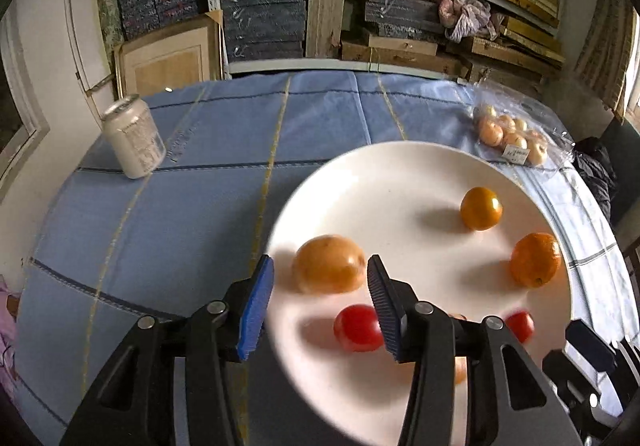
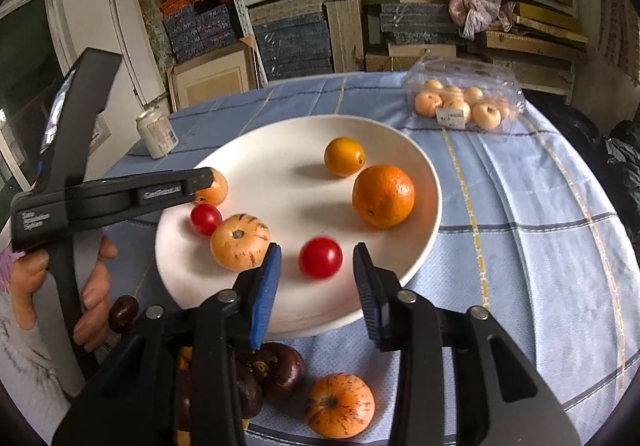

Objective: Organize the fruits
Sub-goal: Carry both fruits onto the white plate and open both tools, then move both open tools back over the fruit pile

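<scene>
A white plate on a blue checked tablecloth holds an orange, a smaller yellow-orange fruit, two red cherry tomatoes and two pale striped fruits, while more produce waits on the cloth at the plate's near edge: a third striped fruit and dark purple mangosteens. The right gripper hangs with its jaws part open and nothing between the pads, a cherry tomato lying free on the plate just beyond the tips. The left gripper, gripped by a person's hand, is likewise part open and empty over the plate's left side, a striped fruit ahead of its tips. The next step appears to be fetching a piece from the cloth; doing it well means clearing the plate without nudging the tomato, which looks ready to roll, then closing gently on the fruit's widest part. The striped fruit on the cloth is squat rather than long, its stem end facing up toward the camera.
</scene>
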